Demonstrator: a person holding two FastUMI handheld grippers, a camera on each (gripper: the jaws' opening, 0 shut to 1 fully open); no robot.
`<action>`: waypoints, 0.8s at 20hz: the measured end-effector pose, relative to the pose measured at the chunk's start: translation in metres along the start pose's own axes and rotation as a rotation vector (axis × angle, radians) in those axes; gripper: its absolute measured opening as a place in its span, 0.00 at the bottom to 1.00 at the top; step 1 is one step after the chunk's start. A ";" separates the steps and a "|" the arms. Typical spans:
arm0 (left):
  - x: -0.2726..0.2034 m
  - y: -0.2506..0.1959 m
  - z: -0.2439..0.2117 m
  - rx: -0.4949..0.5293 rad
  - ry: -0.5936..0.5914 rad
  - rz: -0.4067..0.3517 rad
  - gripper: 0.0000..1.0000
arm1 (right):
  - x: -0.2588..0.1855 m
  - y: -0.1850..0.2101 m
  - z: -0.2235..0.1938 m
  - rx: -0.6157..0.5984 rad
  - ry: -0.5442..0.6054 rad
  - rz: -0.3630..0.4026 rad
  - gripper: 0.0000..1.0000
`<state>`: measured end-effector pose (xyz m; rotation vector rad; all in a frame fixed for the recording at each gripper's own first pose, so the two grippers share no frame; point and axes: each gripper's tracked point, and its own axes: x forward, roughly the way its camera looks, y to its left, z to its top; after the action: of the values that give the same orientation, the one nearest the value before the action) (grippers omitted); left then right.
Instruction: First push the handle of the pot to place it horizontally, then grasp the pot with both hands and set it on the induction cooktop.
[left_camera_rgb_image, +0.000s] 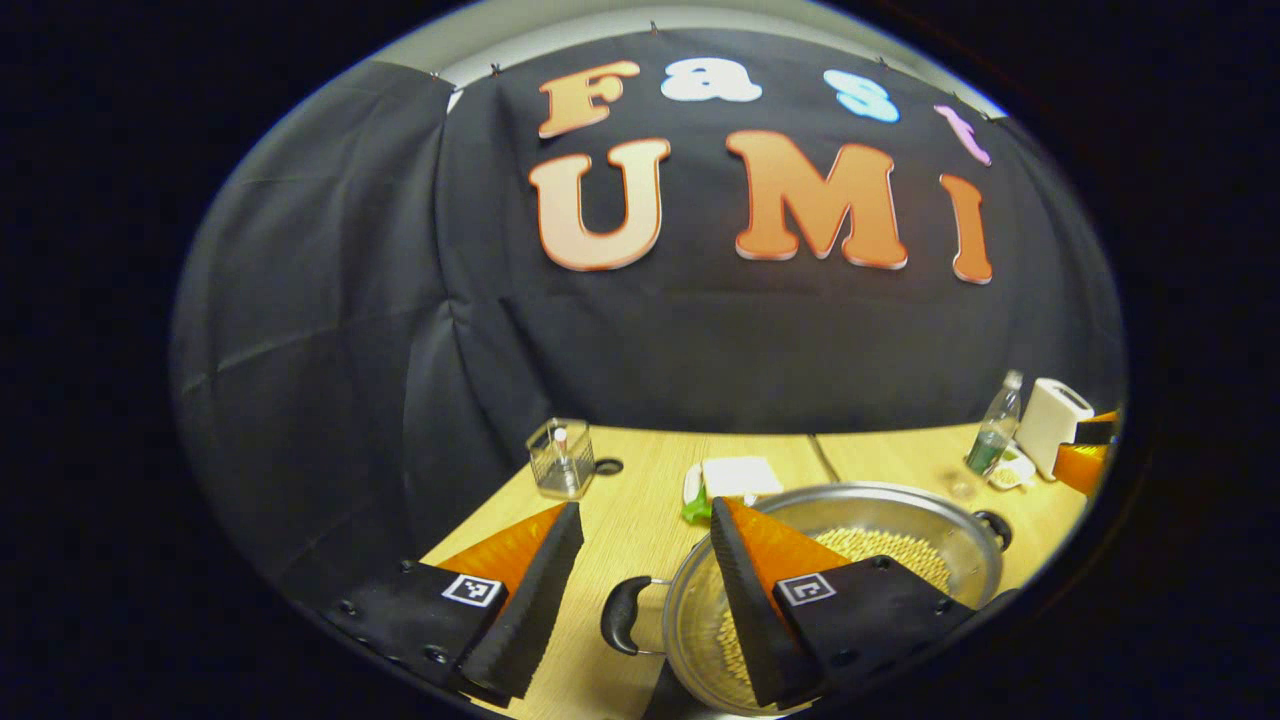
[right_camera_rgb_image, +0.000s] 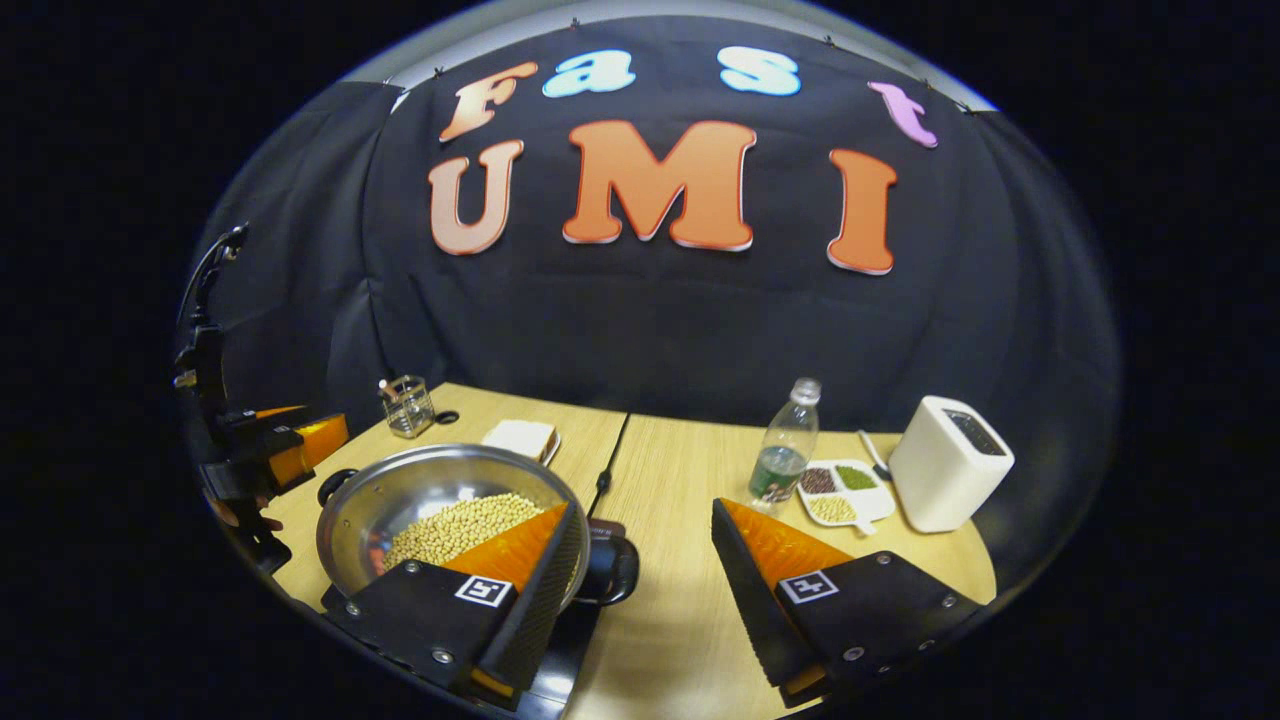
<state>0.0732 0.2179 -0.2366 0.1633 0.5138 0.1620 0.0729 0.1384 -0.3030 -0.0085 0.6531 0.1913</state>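
In the left gripper view, we see our left tool (left_camera_rgb_image: 640, 590) with its fingers apart, straddling the near left handle (left_camera_rgb_image: 622, 615) of the pot (left_camera_rgb_image: 880, 520). That handle sits in the gap between the fingers, touched by neither as far as we can tell, and one finger reaches over the pot's rim. The pot holds pale beans (left_camera_rgb_image: 890, 555) and stands on the wooden worktop (left_camera_rgb_image: 640, 500). A second small handle (left_camera_rgb_image: 995, 527) shows at the pot's far right rim. Farther back stand a clear cup (left_camera_rgb_image: 562, 458), a folded white cloth (left_camera_rgb_image: 742, 475) and a bottle (left_camera_rgb_image: 993, 425).

In the right gripper view, our right tool (right_camera_rgb_image: 640, 570) is also apart, its left finger lying over the pot (right_camera_rgb_image: 440, 490) rim, with the dark handle (right_camera_rgb_image: 612, 568) just inside the gap. The left tool (right_camera_rgb_image: 290, 445) waits at the pot's far left side. To the right, well apart, are a bottle (right_camera_rgb_image: 785, 445), a divided dish (right_camera_rgb_image: 845, 492) and a white box (right_camera_rgb_image: 948, 462).

We judge the handles now lie roughly level across the pot, so the two-handed grasp is the step in hand. Next, each tool should close squarely on its handle, then lift together evenly so the beans stay in. We cannot make out the cooktop clearly.
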 end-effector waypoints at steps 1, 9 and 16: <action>-0.015 -0.006 0.019 -0.018 -0.052 -0.013 0.87 | -0.010 -0.012 0.010 -0.012 -0.051 -0.015 0.84; -0.118 -0.059 0.132 -0.071 -0.386 -0.104 0.94 | -0.104 -0.073 0.082 -0.020 -0.319 -0.053 0.89; -0.184 -0.121 0.188 -0.096 -0.568 -0.159 0.97 | -0.175 -0.122 0.136 -0.078 -0.498 -0.092 0.89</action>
<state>0.0229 0.0429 -0.0113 0.0681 -0.0482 -0.0184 0.0404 -0.0023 -0.0954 -0.0633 0.1481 0.1229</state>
